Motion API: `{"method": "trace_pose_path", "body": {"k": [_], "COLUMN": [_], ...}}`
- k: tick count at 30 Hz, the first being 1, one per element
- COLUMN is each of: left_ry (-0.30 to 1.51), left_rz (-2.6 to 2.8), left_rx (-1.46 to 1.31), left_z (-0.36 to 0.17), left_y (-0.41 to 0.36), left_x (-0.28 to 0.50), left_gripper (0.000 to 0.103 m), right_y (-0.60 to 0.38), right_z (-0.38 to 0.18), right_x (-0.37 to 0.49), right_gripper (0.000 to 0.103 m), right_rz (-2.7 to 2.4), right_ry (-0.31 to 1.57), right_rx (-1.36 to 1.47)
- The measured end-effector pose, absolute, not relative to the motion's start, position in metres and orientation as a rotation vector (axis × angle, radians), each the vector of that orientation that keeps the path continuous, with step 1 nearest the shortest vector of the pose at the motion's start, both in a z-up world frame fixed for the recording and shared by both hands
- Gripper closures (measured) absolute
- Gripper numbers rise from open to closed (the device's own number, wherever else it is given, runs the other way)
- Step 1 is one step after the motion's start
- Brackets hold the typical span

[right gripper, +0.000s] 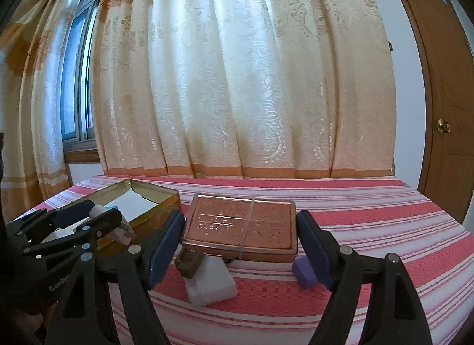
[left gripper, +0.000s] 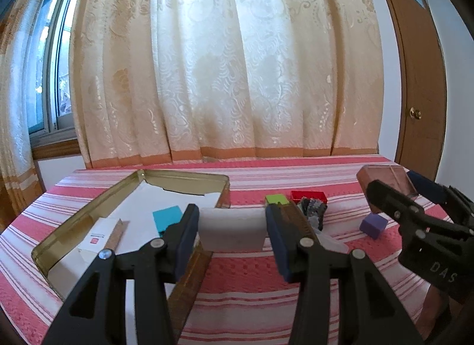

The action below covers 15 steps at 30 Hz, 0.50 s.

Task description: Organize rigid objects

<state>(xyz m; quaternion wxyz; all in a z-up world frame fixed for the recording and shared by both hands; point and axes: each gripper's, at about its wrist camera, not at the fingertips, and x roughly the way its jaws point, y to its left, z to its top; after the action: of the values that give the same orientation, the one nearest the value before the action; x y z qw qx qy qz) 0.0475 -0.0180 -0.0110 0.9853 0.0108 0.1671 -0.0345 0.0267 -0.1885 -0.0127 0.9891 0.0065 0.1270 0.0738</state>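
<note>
My left gripper [left gripper: 232, 228] is shut on a white block [left gripper: 232, 229] and holds it just above the right rim of the open gold tin [left gripper: 74, 220]. The tin holds white cards, a teal square [left gripper: 167, 217] and a small white box [left gripper: 97, 238]. My right gripper [right gripper: 240, 234] is shut on a copper-coloured flat tin [right gripper: 241, 231] with a rubber band round it, held above the table. In the left wrist view that copper tin [left gripper: 385, 180] shows at the right between the right gripper's fingers.
On the pink striped cloth lie a green block [left gripper: 277, 199], a red block [left gripper: 308, 196], a dark patterned piece [left gripper: 314, 210], a purple cube [left gripper: 374, 225], a brown ridged piece [right gripper: 189, 263] and a white translucent box [right gripper: 211, 284]. Curtain and window behind, door at right.
</note>
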Motion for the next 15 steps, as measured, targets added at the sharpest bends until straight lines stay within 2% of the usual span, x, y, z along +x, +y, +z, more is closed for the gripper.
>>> {"method": "trace_pose_path", "body": {"k": [15], "left_ry": [0.318], "left_rz": [-0.030], "left_rx": [0.015], "left_z": [-0.010], "left_y": [0.000], "left_x": [0.045], "left_gripper": [0.057], "right_y": [-0.172], "right_z": [-0.014], "right_x": [0.027], "right_gripper": [0.024], "right_rz": [0.183], "right_ry": [0.256], "right_rx": [0.004]}}
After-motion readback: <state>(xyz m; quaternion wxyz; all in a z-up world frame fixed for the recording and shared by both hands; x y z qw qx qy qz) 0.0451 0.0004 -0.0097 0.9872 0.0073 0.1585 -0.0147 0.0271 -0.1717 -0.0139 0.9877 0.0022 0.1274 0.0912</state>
